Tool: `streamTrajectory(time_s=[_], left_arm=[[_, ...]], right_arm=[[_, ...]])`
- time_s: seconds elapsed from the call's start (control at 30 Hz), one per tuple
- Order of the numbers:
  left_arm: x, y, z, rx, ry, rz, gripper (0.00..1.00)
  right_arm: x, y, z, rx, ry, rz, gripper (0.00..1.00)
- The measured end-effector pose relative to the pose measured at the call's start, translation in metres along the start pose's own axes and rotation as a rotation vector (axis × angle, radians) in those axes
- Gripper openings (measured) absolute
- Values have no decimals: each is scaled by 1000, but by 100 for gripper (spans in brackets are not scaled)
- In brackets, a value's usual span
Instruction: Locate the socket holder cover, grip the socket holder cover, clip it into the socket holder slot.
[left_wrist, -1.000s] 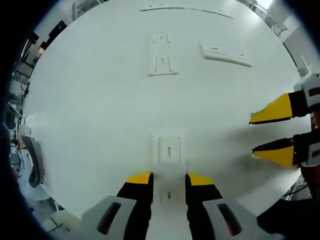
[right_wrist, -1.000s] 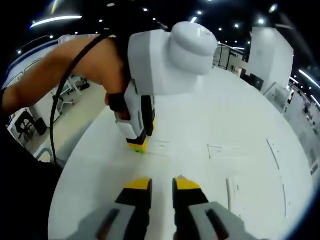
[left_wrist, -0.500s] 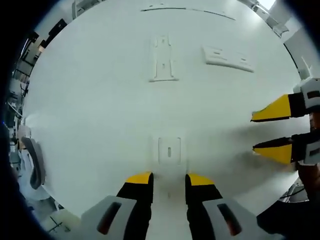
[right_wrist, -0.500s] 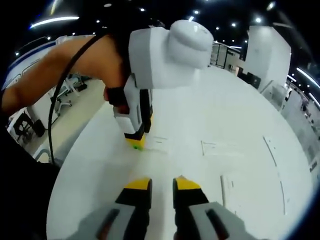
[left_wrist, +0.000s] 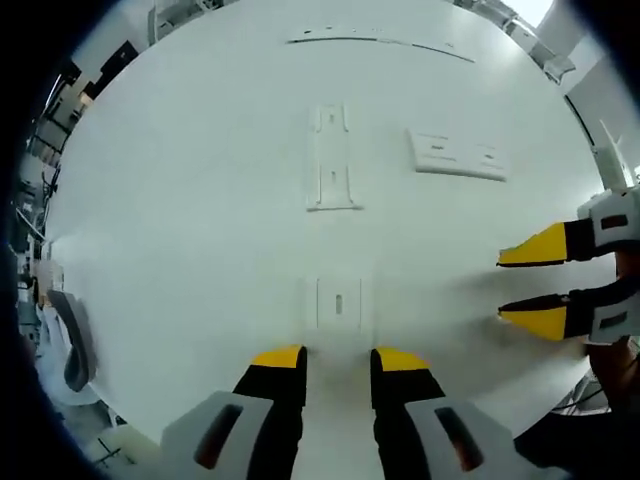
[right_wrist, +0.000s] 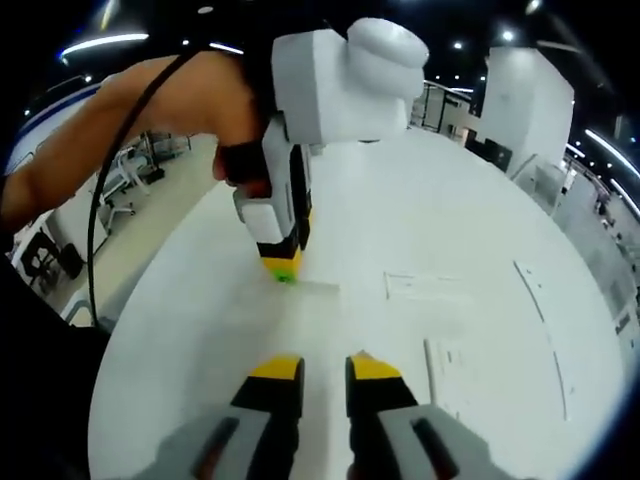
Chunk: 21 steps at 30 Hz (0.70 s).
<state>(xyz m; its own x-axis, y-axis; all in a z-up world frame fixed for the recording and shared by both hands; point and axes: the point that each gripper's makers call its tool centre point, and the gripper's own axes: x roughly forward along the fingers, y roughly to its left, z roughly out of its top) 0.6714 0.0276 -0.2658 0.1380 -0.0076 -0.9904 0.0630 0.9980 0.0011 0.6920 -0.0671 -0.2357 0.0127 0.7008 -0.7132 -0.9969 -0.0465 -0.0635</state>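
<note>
While the left gripper (left_wrist: 338, 358), its yellow-tipped jaws parted and empty, hovers low in the frame, the small flat white rectangular cover (left_wrist: 338, 302) lies just above them on the round white table (left_wrist: 180, 220). The long white slotted holder (left_wrist: 331, 158) sits higher, upper centre. The right gripper (left_wrist: 521, 289), at right, is likewise parted and empty. Risk: jaws skidding off that thin white-on-white piece, nudging it away.

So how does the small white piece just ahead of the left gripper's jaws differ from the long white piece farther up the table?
The small piece is short, nearly square, with one central slot; the long piece is a narrow strip. The small piece lies just ahead of the left gripper, whose jaws stand apart and empty; the long piece lies well beyond. Both are white, flat on the white table and untouched.
</note>
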Motion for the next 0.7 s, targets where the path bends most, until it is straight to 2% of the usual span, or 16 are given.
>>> streamTrajectory(time_s=[0.43, 0.53, 0.7], left_arm=[[6, -3, 26, -2, -12, -7, 26], [6, 0, 29, -7, -10, 14, 26], [11, 0, 30, -22, 8, 19, 26]], right_arm=[[1, -11, -7, 29, 2, -18, 19], [0, -14, -3, 46, -22, -27, 19], [-1, -18, -6, 46, -15, -44, 19]])
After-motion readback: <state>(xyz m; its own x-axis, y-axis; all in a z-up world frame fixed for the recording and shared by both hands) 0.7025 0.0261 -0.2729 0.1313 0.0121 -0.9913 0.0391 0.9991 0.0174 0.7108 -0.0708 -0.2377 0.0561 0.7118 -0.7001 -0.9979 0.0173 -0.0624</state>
